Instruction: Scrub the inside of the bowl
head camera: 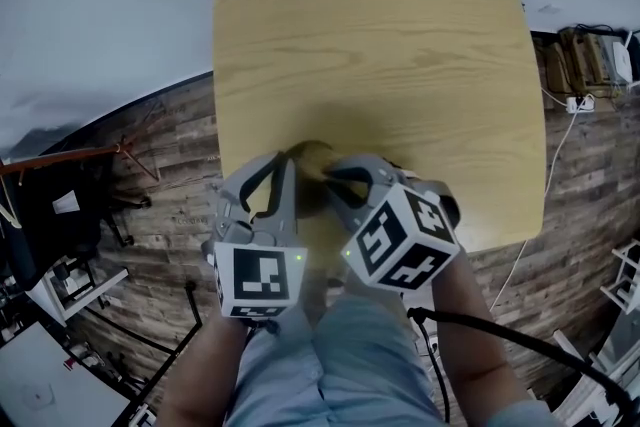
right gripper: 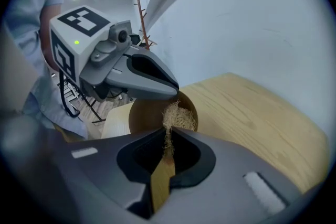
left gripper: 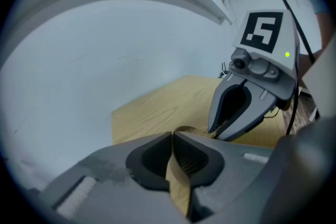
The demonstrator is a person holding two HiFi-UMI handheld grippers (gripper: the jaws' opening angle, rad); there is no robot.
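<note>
While left gripper (left gripper: 172,139) grips bowl (right gripper: 144,115) by rim, right gripper (right gripper: 169,138) clamps scrubber (right gripper: 176,113) inside it.

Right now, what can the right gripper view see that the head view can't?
Only the right gripper view shows the straw-coloured fibre scrubber pinched in the right gripper, with the inside of the wooden bowl behind it. Only the head view shows the whole table top, the plank floor around it and a white cable. Both show the left gripper at the bowl's rim, and at least a bit of the bowl.
</note>
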